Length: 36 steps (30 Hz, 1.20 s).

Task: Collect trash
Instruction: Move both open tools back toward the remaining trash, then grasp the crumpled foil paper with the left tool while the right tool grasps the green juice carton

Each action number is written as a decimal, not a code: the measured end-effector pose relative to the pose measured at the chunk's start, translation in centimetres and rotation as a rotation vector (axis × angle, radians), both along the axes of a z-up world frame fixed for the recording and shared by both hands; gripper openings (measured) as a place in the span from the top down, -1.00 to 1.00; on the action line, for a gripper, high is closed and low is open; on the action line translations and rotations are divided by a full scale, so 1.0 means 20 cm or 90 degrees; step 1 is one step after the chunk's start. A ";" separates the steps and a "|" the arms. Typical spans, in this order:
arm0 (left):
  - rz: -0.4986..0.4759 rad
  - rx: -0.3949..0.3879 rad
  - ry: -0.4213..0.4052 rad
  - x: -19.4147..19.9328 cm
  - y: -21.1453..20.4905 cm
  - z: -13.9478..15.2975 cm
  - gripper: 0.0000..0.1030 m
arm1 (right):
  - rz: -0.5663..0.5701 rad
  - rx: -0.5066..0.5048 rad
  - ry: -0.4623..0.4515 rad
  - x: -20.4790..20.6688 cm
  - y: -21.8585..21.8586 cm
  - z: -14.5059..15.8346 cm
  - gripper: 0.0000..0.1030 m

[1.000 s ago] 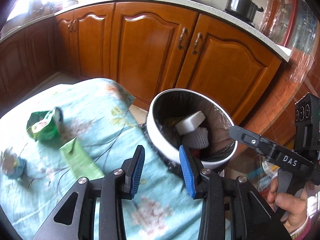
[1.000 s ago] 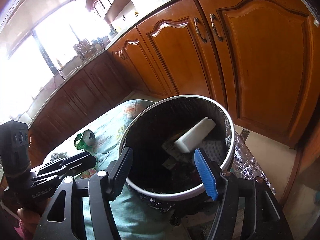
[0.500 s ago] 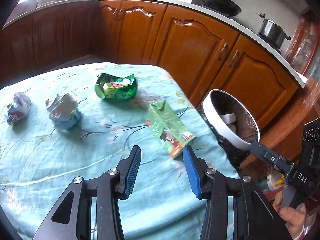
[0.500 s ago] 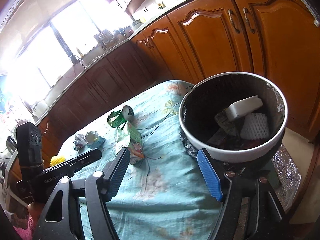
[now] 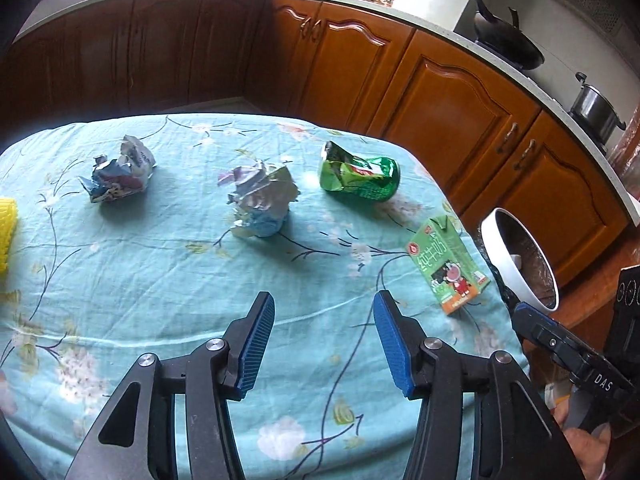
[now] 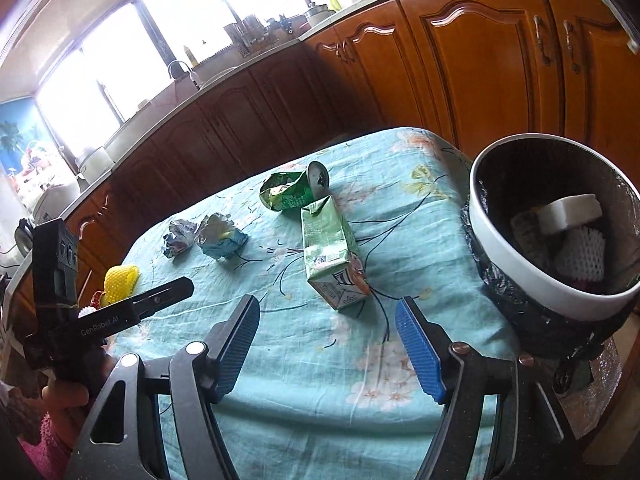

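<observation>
On the teal flowered tablecloth [image 5: 160, 280] lie a green milk carton [image 5: 448, 266], a crushed green can [image 5: 360, 178] and two crumpled paper wads [image 5: 262, 200] [image 5: 120, 174]. The carton [image 6: 332, 248], can [image 6: 294, 190] and wads [image 6: 220, 234] also show in the right wrist view. A white trash bin [image 6: 520, 272] with a black liner stands off the table's right edge, holding a white block and foam net. My left gripper [image 5: 322, 334] is open and empty above the cloth. My right gripper [image 6: 328, 340] is open and empty, just short of the carton.
A yellow foam net [image 6: 120, 280] lies at the table's left side, also at the left edge of the left wrist view [image 5: 7, 232]. Wooden kitchen cabinets [image 5: 440, 100] run behind the table. A wok [image 5: 508, 46] and a pot [image 5: 596, 108] sit on the counter.
Both grippers have swung left, away from over the bin and back over the table. The trash on the cloth has come into view. Both stay open and empty.
</observation>
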<state>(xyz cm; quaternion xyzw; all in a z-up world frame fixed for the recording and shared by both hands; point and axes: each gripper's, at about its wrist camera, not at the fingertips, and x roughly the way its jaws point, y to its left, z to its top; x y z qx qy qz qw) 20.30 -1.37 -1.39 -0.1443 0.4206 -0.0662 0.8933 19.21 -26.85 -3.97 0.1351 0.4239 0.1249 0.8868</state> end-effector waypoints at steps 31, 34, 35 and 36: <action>0.032 0.061 0.036 0.58 0.02 -0.19 0.30 | 0.013 -0.067 0.040 0.36 0.13 -0.18 0.17; 0.024 0.047 0.024 0.53 0.01 -0.17 0.37 | 0.007 -0.066 0.031 0.33 0.12 -0.16 0.36; 0.018 0.041 0.021 0.51 -0.01 -0.16 0.37 | 0.007 -0.067 0.026 0.31 0.12 -0.15 0.36; 0.012 0.038 0.017 0.48 -0.02 -0.15 0.38 | 0.009 -0.064 0.023 0.29 0.12 -0.14 0.36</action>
